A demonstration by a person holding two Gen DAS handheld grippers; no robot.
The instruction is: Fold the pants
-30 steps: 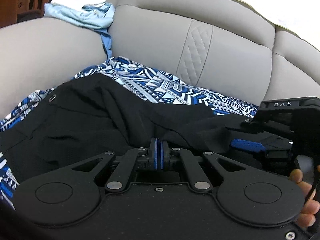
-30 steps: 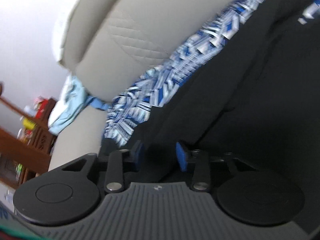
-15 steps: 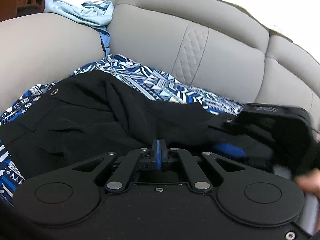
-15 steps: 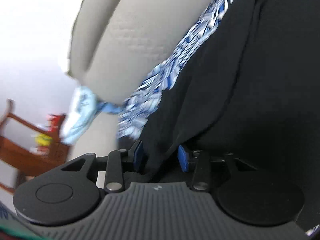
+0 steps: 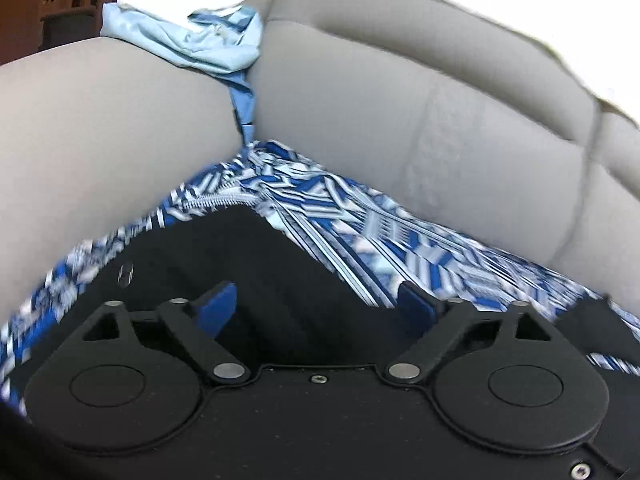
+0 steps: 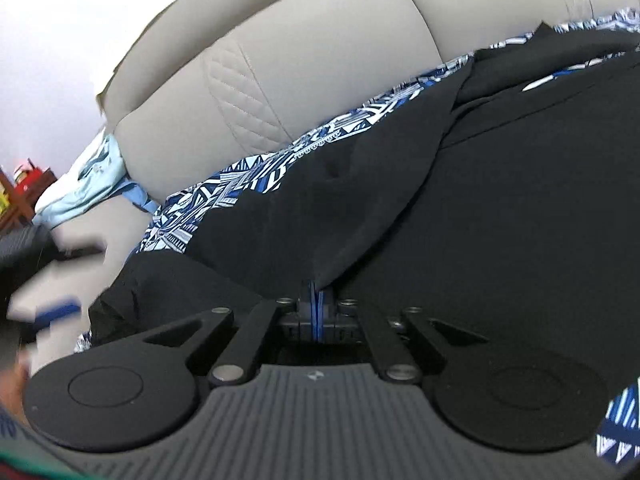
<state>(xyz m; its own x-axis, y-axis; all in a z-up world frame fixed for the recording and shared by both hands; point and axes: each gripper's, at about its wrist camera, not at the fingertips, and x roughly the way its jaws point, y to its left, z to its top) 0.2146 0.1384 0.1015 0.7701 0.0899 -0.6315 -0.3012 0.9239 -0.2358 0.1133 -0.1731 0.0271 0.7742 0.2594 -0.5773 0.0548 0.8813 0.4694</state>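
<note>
No lettering is legible anywhere. The black pants (image 6: 500, 216) lie on a blue-and-white patterned cloth (image 5: 360, 232) covering the beige sofa (image 5: 380, 112) seat. The left gripper (image 5: 316, 304) is spread wide, holding nothing, over the pants. The right gripper (image 6: 317, 304) pinches a pants fold. Light-blue clothes (image 5: 192, 44) rest on the sofa's armrest.

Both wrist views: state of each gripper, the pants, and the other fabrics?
left gripper: open, over the pants
right gripper: shut on a pinch of pants fabric
black pants: rumpled, partly folded over
patterned cloth: spread under the pants
light blue garment: bunched on the sofa arm
</note>
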